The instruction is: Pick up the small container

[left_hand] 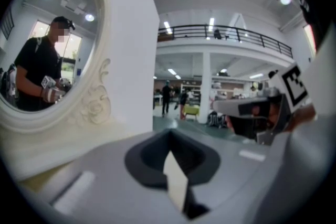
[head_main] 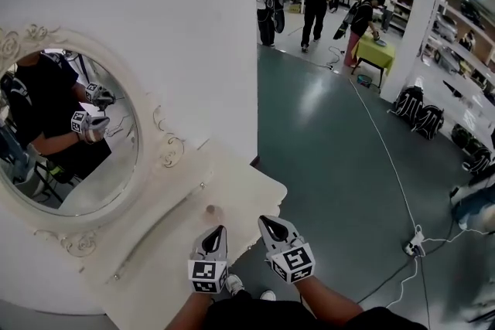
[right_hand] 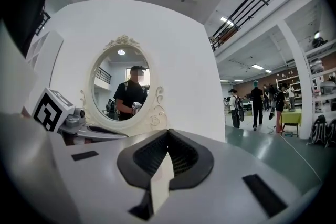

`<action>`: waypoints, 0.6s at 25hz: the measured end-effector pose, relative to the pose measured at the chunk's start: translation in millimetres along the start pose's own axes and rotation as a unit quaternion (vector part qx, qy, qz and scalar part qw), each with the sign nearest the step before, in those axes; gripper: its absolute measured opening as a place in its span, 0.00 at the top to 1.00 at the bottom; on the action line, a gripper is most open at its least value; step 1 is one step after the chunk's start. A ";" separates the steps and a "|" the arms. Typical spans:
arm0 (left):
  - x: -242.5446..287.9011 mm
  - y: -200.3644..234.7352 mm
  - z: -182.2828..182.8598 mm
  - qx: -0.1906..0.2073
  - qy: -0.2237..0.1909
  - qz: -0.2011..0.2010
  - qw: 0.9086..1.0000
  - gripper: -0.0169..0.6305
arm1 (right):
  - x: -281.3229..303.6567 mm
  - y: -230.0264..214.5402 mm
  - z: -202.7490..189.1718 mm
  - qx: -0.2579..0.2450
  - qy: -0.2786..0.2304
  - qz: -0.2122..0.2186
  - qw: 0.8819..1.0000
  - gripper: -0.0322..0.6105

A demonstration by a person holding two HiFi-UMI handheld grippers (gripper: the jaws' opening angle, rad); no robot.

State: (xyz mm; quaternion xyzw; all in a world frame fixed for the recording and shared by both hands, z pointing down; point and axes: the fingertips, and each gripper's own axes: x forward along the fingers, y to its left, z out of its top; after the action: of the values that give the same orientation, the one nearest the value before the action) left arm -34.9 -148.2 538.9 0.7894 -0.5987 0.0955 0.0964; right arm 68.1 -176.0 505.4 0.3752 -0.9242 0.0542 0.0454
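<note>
The small container (head_main: 211,210) is a pale, round thing on the white vanity table (head_main: 240,185), near its front edge. My left gripper (head_main: 214,237) hangs just in front of it, a little short of it, jaws shut and empty. My right gripper (head_main: 271,226) is beside it to the right, over the table's corner, also shut on nothing. In the left gripper view my left gripper (left_hand: 170,139) has its jaws together and points past the oval mirror (left_hand: 47,44). In the right gripper view my right gripper (right_hand: 168,136) faces the mirror (right_hand: 123,86). Neither gripper view shows the container.
The ornate oval mirror (head_main: 69,143) leans on a white wall (head_main: 178,27) behind the table. To the right lies grey-green floor with a cable and power strip (head_main: 414,246), backpacks (head_main: 418,112), a green table (head_main: 377,52) and several people at the back.
</note>
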 end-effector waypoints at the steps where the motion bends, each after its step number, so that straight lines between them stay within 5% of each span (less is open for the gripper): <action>1: 4.4 6.2 2.1 0.000 -0.002 0.000 1.000 0.96 | 7.2 -1.3 -0.2 -0.004 0.002 -0.002 1.000 0.94; 15: 40.4 62.7 5.4 -0.026 -0.004 -0.014 1.000 0.96 | 74.9 -0.1 -11.4 0.007 0.034 -0.011 0.999 0.94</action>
State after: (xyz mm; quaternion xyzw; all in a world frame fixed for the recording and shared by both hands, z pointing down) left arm -84.5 -203.7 546.8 0.7954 -0.5900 0.0757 0.1162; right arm 15.2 -226.2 526.0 0.3836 -0.9176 0.0731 0.0743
